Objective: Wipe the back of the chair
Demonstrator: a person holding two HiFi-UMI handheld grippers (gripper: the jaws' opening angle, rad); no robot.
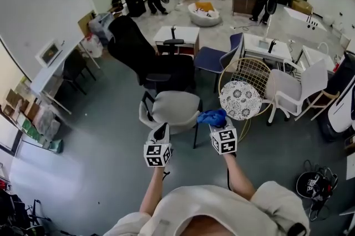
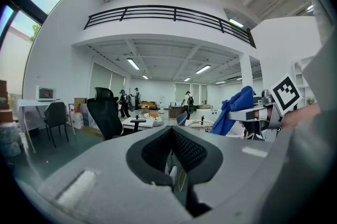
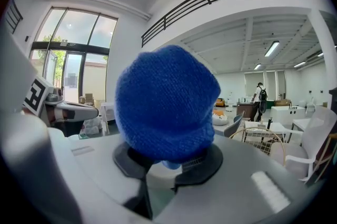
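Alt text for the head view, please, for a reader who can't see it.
Seen from above, the right gripper holds a blue cloth, with the left gripper shut beside it, both just before a grey chair. Behind stand a black office chair and a wire chair with a patterned cushion, in an open office.

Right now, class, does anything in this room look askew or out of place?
Nothing stands out: the grey chair stands upright, and the blue cloth sits gripped in the right claw.
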